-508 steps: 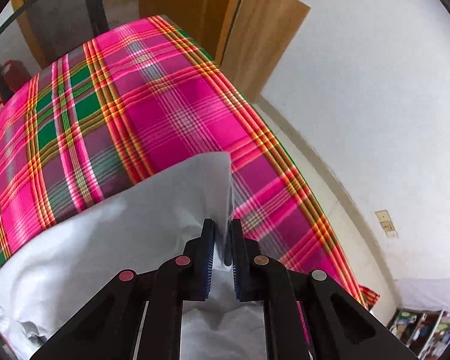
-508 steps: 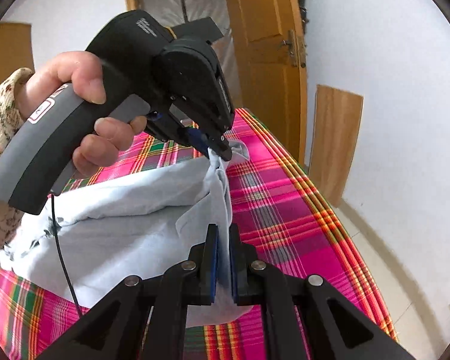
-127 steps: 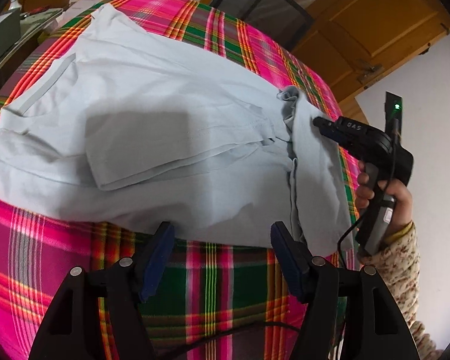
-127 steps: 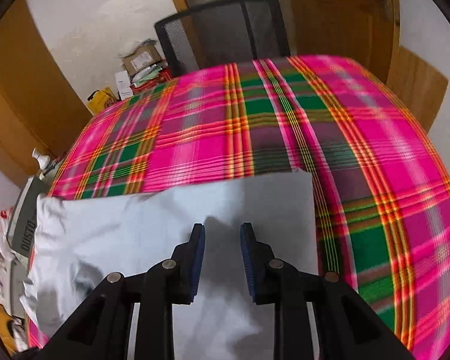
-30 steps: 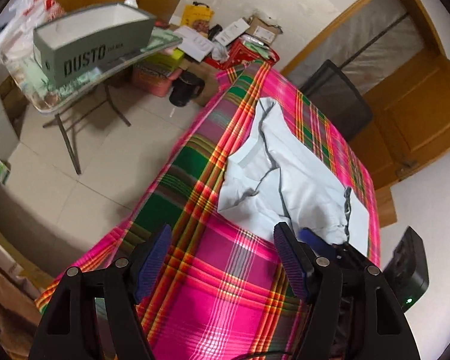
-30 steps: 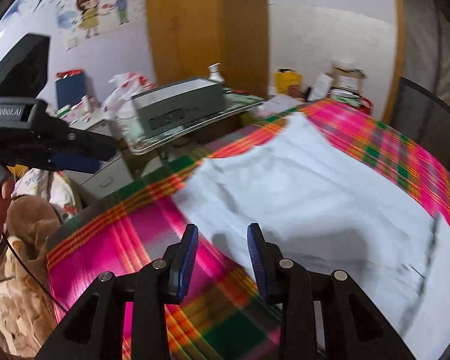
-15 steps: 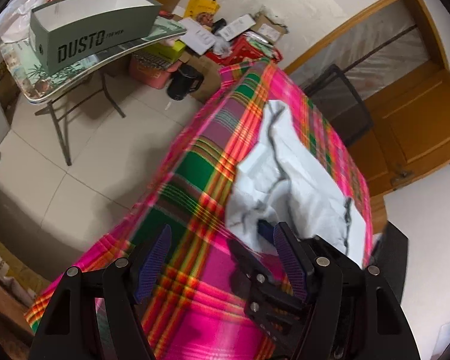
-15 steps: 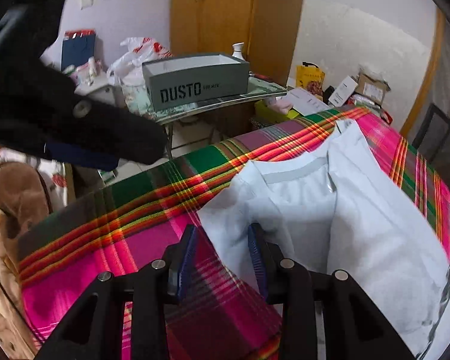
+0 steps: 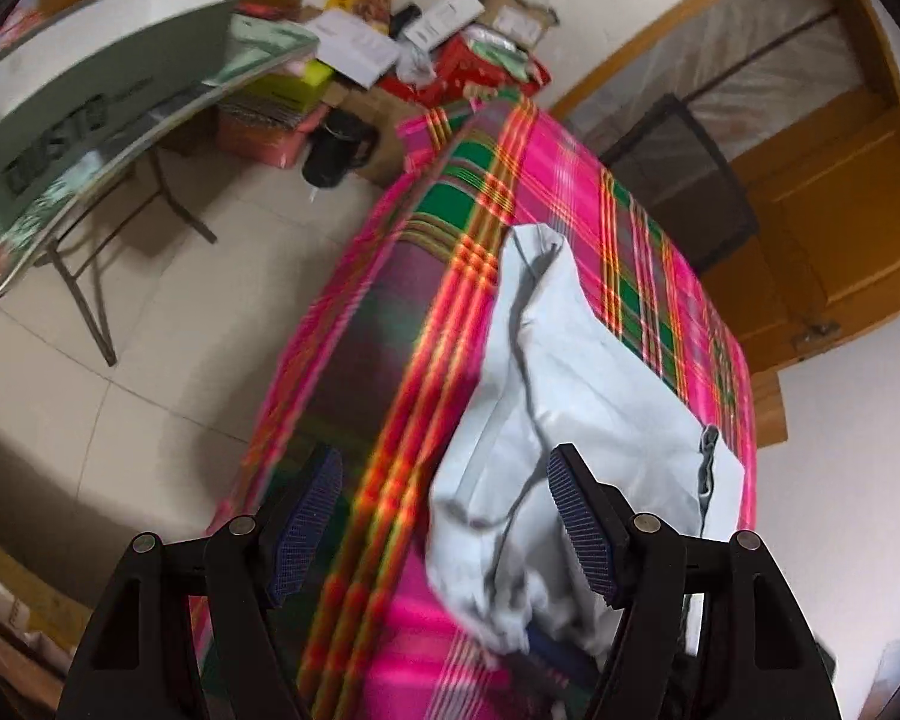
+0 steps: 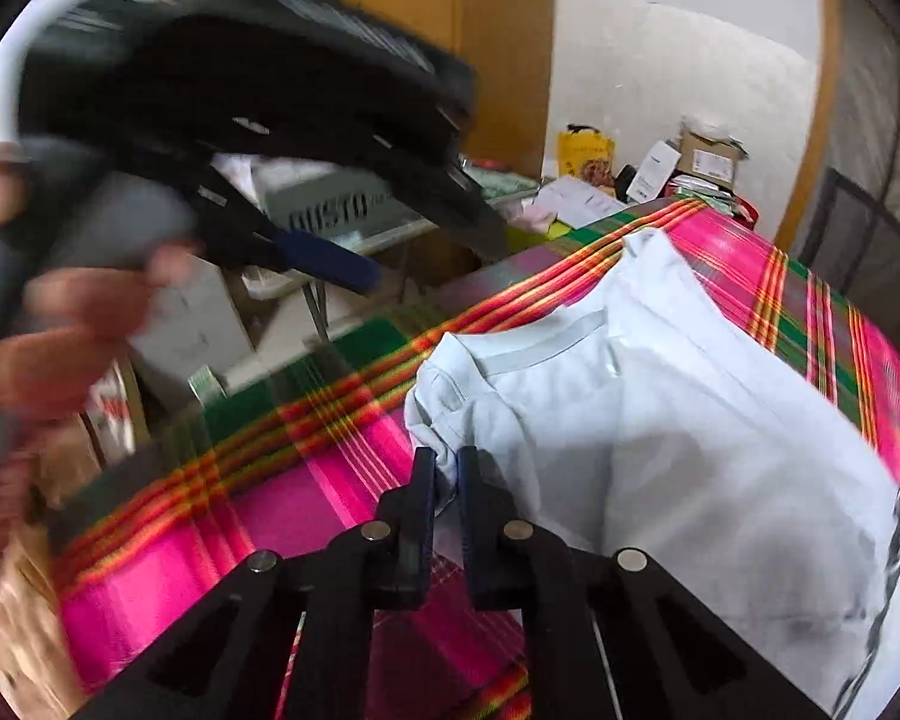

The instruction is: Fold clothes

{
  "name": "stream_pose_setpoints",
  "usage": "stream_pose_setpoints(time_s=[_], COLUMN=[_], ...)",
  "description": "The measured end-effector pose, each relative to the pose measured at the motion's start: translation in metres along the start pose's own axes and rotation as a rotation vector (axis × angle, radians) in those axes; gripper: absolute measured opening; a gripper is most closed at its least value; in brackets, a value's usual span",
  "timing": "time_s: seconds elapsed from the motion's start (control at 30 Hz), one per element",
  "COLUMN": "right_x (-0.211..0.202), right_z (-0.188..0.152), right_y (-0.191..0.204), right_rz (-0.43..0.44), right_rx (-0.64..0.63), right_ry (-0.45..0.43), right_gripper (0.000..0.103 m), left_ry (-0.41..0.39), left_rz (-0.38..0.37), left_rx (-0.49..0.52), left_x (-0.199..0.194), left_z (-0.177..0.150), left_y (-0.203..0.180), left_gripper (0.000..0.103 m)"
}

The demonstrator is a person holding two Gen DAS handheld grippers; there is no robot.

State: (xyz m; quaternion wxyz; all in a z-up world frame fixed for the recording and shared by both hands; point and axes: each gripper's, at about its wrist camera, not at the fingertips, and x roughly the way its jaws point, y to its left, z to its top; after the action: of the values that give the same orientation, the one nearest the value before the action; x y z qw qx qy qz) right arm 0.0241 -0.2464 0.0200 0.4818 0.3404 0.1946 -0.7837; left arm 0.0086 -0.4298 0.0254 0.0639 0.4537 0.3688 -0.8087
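a: what does only the right wrist view show?
b: right gripper [image 10: 445, 471] fingers pinching one pale shirt [image 10: 660, 408] on the plaid worktop [image 10: 258, 480].
a: left gripper [image 9: 444, 516]?
b: spread apart; blurry, seemingly empty.

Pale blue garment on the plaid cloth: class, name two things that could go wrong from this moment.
1. The right gripper pinches only a small bunched corner of the pale blue cotton garment; it may slip out during the fold.
2. The left gripper is open, holding nothing, so the garment may drag and crease across the pink and green plaid tablecloth.
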Motion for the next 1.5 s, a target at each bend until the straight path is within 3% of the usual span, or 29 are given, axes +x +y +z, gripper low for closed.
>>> stream_pose_setpoints(time_s=[0.07, 0.27, 0.4, 0.8, 0.97, 1.07, 1.13, 1.2, 1.5], right_x=[-0.009, -0.027, -0.037, -0.039, -0.036, -0.033, -0.032, -0.032, -0.048], right_z=[-0.001, -0.006, -0.01, -0.017, -0.017, -0.019, -0.02, -0.02, -0.021], right_y=[-0.007, -0.022, -0.03, -0.044, -0.051, -0.053, -0.053, -0.055, -0.056], right_rz=[0.006, 0.04, 0.062, 0.09, 0.104, 0.108, 0.108, 0.103, 0.11], right_rx=[0.032, 0.099, 0.138, 0.176, 0.198, 0.21, 0.219, 0.232, 0.259], right_ry=[-0.033, -0.087, -0.116, -0.129, -0.123, -0.116, -0.113, -0.113, -0.164], right_gripper=[0.007, 0.007, 0.007, 0.008, 0.008, 0.008, 0.008, 0.008, 0.007], left_ry=[0.025, 0.121, 0.136, 0.174, 0.154, 0.148, 0.138, 0.145, 0.111], left_rz=[-0.02, -0.065, -0.051, -0.108, -0.09, -0.068, -0.022, 0.003, 0.029], left_rx=[0.045, 0.044, 0.012, -0.002, 0.03, 0.063, 0.092, 0.126, 0.19], left_x=[0.015, 0.054, 0.072, 0.108, 0.11, 0.112, 0.112, 0.112, 0.094], left_z=[0.013, 0.046, 0.065, 0.095, 0.096, 0.096, 0.093, 0.09, 0.084], left_y=[-0.012, -0.027, -0.029, -0.049, -0.052, -0.053, -0.058, -0.063, -0.089], left_gripper=[0.073, 0.073, 0.073, 0.069, 0.046, 0.046, 0.035, 0.013, 0.009])
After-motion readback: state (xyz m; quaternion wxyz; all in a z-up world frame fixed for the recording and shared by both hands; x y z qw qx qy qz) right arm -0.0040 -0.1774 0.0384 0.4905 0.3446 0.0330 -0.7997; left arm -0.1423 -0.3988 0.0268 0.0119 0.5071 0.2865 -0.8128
